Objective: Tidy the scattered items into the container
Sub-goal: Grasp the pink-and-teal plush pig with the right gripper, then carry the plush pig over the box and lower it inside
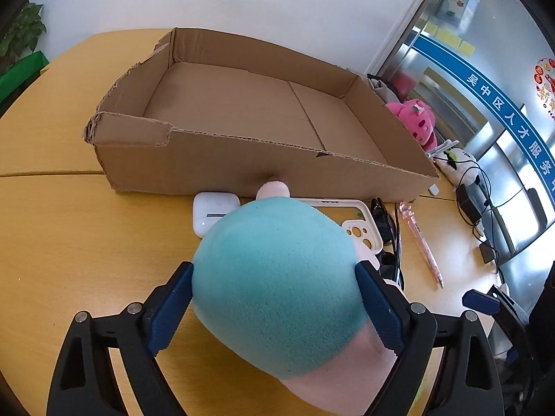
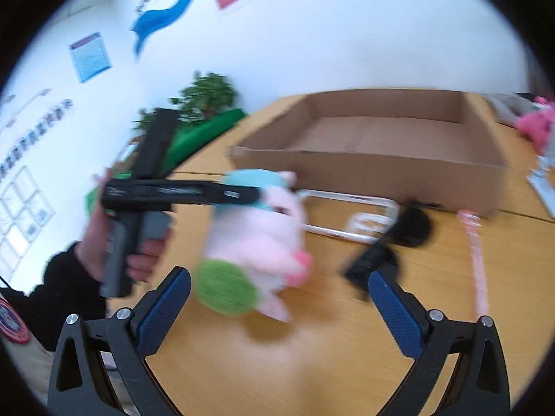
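The left gripper (image 1: 275, 298) is clamped on a soft plush toy with a teal cap and pale pink body (image 1: 277, 287), its blue pads (image 1: 170, 308) pressing into the teal part from both sides. In the right wrist view the toy (image 2: 256, 239) appears lifted clear of the yellow wooden table (image 2: 312, 346), though motion blur makes the gap hard to judge. The shallow open cardboard box with torn edges (image 1: 242, 159) lies straight ahead of this gripper, beyond the toy, and nothing shows inside it.

The right gripper (image 2: 279, 305) stands wide open and holds nothing, with the toy ahead of it and slightly to its left.

To do this step well, I judge the toy should be raised enough to clear the near wall of the box, carried forward over the middle of its floor, and let go low so it does not bounce out. The plush is squashy, so the squeeze should hold firm until then.

Just ahead of the left gripper, near the box wall, lie a white earbud case (image 1: 213, 213), a cream phone case (image 1: 350, 222), black sunglasses (image 1: 386, 228) and a pink pen (image 1: 421, 242), all waiting.
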`<state>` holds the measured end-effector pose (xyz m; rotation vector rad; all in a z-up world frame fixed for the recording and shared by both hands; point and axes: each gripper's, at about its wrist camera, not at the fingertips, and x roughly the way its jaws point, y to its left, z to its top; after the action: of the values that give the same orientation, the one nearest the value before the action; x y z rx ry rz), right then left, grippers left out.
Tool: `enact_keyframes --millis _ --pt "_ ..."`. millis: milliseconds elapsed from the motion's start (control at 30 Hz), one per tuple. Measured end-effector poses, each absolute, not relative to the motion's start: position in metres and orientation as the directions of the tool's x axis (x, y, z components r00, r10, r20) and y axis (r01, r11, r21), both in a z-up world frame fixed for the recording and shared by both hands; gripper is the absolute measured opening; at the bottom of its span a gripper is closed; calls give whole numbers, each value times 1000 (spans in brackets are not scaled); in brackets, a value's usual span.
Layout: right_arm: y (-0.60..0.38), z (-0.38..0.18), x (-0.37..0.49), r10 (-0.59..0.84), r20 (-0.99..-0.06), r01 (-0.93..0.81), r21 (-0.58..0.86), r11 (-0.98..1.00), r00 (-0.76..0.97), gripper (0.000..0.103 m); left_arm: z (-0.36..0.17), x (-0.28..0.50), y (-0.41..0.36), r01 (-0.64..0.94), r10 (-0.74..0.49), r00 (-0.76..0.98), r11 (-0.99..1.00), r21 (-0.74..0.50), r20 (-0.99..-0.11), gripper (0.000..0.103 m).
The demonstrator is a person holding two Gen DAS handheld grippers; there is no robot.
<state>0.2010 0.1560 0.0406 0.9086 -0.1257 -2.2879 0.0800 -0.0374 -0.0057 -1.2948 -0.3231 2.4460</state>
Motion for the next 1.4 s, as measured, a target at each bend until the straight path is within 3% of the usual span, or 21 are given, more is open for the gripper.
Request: enact_keyframes --millis 133,233,300,400,600,767,1000,1400 --pt "109 30 189 -574 -609 547 258 -796 -548 102 -6 82 -41 -205 415 -520 -909 -362 -747 94" --pt "91 13 172 -598 -651 537 328 -777 -467 101 -5 83 -42 -208 417 -515 -908 -363 -749 94" --pt "80 8 171 -547 -678 537 258 -803 -492 100 -4 84 -42 -214 423 -510 -906 -366 -749 93" --pt "66 4 175 -448 -707 525 127 -842 -548 91 -2 84 -45 -224 446 -505 -894 -387 -739 90" --pt "73 4 179 -471 -685 509 168 -844 -556 79 15 92 -40 -270 463 -519 -886 -377 -718 81" --pt "86 24 180 -530 -613 530 206 -823 -586 74 54 101 -41 -325 489 -594 -872 -365 -639 77" --pt "90 73 166 -528 -494 558 99 -824 -691 74 118 91 -38 -402 492 -698 -870 -285 -520 76" --pt "98 151 96 -552 -369 577 50 -816 -748 74 211 15 -36 -421 454 -786 -890 -175 -419 76"
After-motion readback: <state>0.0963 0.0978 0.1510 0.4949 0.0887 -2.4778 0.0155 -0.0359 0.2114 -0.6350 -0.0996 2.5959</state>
